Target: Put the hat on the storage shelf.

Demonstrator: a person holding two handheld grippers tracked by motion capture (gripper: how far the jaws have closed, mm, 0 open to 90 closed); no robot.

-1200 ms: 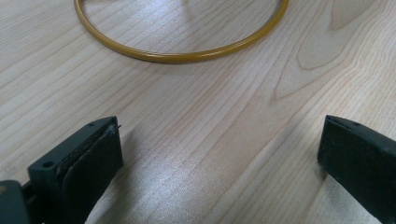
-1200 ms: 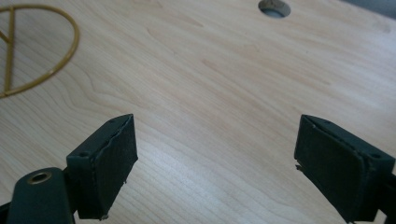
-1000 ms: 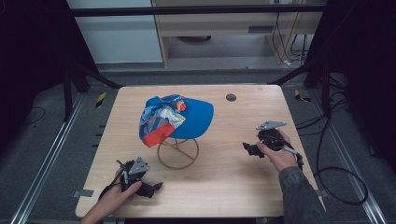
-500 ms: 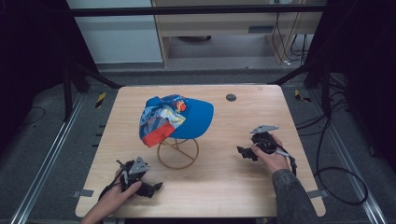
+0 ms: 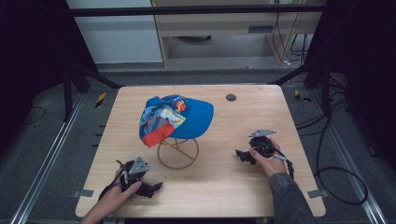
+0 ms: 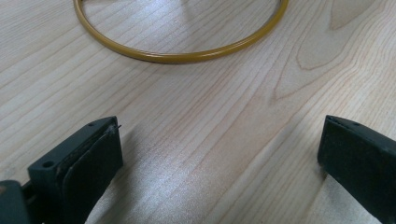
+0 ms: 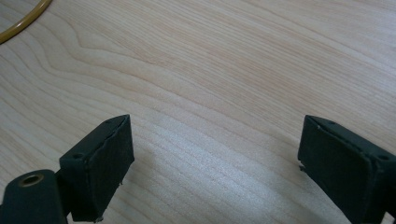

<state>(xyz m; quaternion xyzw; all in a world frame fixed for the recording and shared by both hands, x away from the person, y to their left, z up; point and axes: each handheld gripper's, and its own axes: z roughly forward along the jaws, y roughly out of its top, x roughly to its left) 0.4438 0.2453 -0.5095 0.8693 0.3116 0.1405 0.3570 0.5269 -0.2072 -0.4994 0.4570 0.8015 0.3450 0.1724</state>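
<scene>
Motion first, high view: right tool (image 5: pixel 243 155) has slid inward toward the stand (image 5: pixel 178 152) over the last second; left tool (image 5: pixel 152 187) hasn't moved. I read it as an approach to the cap (image 5: pixel 176 117), which sits on the stand mid-tabletop (image 5: pixel 224 196).

Left gripper view: jaws wide, empty, hovering just above the wood, stand ring (image 6: pixel 180 57) ahead.

Right gripper view: jaws wide, empty, ring (image 7: pixel 21 23) at top-left corner.

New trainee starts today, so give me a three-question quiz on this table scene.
1. True or false: the cap lies flat on the table.
2. What state are the jaws of the left gripper and right gripper in?
3. The stand is: A) gold wire, B) black plastic, C) white wood.

Key: 1. False, it sits on the stand. 2. Both open, holding nothing. 3. A.
</scene>
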